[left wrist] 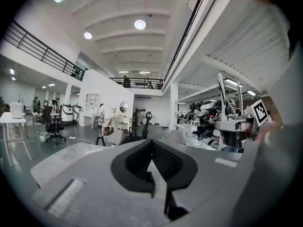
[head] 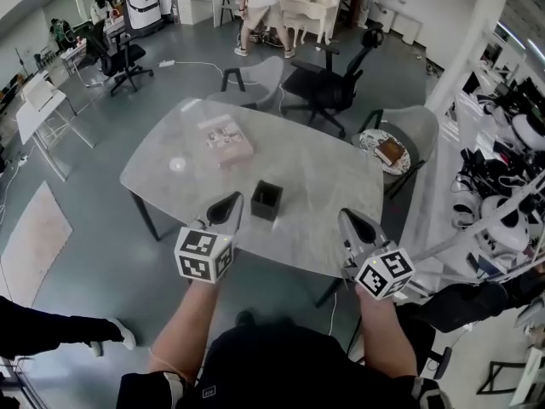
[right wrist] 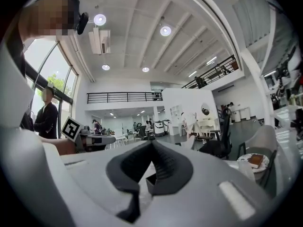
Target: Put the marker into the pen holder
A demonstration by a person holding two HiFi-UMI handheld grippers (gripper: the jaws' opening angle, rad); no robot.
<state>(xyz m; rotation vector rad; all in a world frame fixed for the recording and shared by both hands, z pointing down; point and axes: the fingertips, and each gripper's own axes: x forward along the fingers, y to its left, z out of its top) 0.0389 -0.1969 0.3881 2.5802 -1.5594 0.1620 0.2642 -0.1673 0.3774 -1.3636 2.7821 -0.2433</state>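
Observation:
The black square pen holder [head: 266, 200] stands upright on the pale marble table [head: 324, 177], near its front edge. No marker shows in any view. My left gripper [head: 228, 204] hovers just left of the holder, pointing up and away, its jaws closed with nothing between them. My right gripper [head: 349, 221] hangs over the table's front right corner, also closed and empty. In the left gripper view the gripper [left wrist: 151, 144] points at the room above the table, tips touching. The right gripper view shows its gripper [right wrist: 152, 144] the same way, aimed at the ceiling and far hall.
A pinkish book [head: 226, 139] and a small clear disc [head: 177, 164] lie on the table's far left. Grey chairs [head: 255, 79] and a black office chair [head: 328, 83] stand behind the table. A round seat with a brown item [head: 390, 150] is at right.

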